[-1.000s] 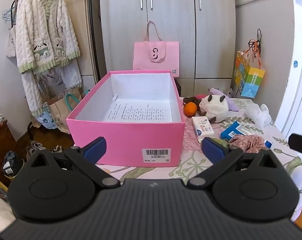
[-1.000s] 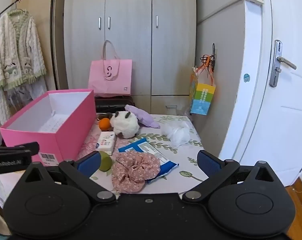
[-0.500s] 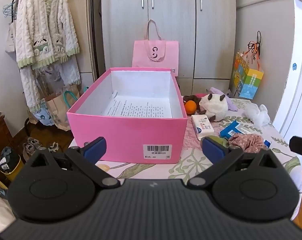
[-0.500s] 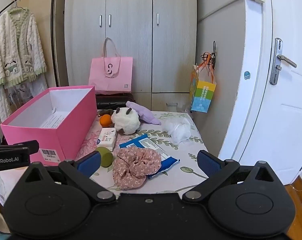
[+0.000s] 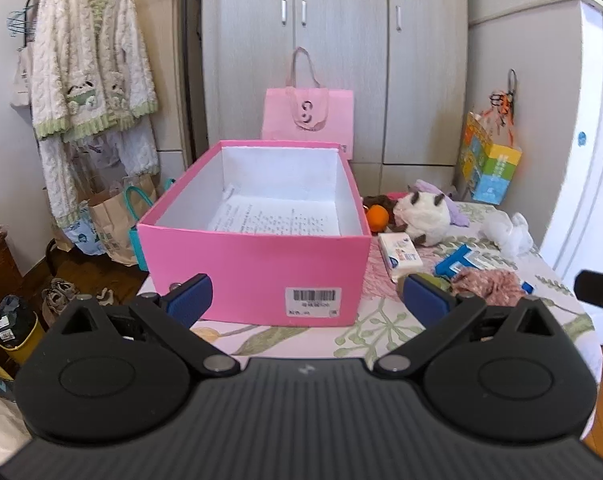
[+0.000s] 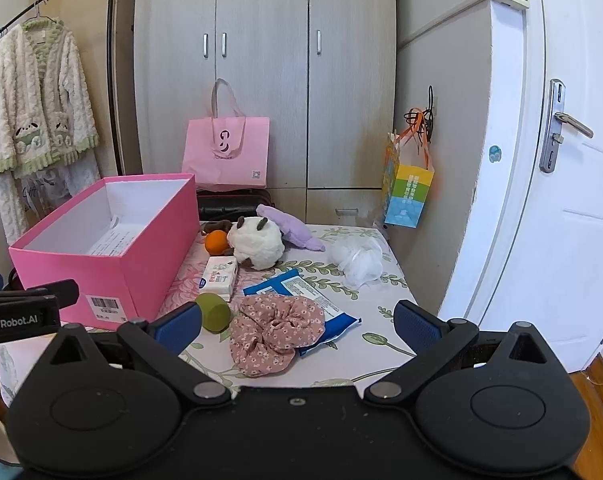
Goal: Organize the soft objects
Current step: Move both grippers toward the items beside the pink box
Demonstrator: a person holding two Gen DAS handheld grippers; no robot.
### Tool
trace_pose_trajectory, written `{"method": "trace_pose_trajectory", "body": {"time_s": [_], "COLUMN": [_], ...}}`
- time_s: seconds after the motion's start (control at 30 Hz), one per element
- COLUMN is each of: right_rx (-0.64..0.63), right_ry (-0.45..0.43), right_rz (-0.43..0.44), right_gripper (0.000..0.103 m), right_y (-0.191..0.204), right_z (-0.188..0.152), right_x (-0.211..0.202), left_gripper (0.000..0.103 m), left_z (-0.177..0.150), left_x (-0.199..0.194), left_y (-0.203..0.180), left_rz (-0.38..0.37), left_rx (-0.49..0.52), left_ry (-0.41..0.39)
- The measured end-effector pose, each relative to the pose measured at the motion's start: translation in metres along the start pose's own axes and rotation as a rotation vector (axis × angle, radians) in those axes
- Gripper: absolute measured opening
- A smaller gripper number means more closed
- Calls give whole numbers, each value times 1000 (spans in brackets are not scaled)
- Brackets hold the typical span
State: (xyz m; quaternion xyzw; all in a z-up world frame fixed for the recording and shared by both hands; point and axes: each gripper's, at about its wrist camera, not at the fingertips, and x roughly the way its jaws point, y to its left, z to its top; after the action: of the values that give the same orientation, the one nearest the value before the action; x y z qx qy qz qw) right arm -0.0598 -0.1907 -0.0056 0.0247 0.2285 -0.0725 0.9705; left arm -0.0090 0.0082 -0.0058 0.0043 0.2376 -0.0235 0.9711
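Note:
An open pink box with a printed sheet inside stands on the left of the floral table. Right of it lie a pink floral scrunchie, a white panda plush, a purple plush, a white fluffy piece and a green ball. My left gripper is open and empty, in front of the box. My right gripper is open and empty, just short of the scrunchie.
Also on the table are an orange, a tissue pack and a blue packet. A pink tote and grey wardrobe stand behind. A white door is at the right, a clothes rack at the left.
Both grippers have pulled back and risen a little, so the box and table objects look slightly farther away. Both stay open. Nothing on the table has moved.

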Motion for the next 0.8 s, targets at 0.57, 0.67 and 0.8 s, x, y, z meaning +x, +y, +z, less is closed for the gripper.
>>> {"method": "trace_pose_trajectory", "body": {"time_s": [0.57,0.67,0.8], "right_rx": [-4,-2,-2], "right_ry": [5,7,12], "right_rz": [-1,0,4], "right_gripper": [103,103,103], "right_y": [0,-2,-3], "right_z": [1,1,-1], "right_x": [-5,-5,-4], "left_gripper": [103,103,103], "left_z": [-6,-8,-9], "left_x": [-4,-4,-4], "left_y": [-4,-4,-3], "left_rz": [-17,-18,-21], "left_rx": [29,33,36], "left_ry": [22,28,38]}}
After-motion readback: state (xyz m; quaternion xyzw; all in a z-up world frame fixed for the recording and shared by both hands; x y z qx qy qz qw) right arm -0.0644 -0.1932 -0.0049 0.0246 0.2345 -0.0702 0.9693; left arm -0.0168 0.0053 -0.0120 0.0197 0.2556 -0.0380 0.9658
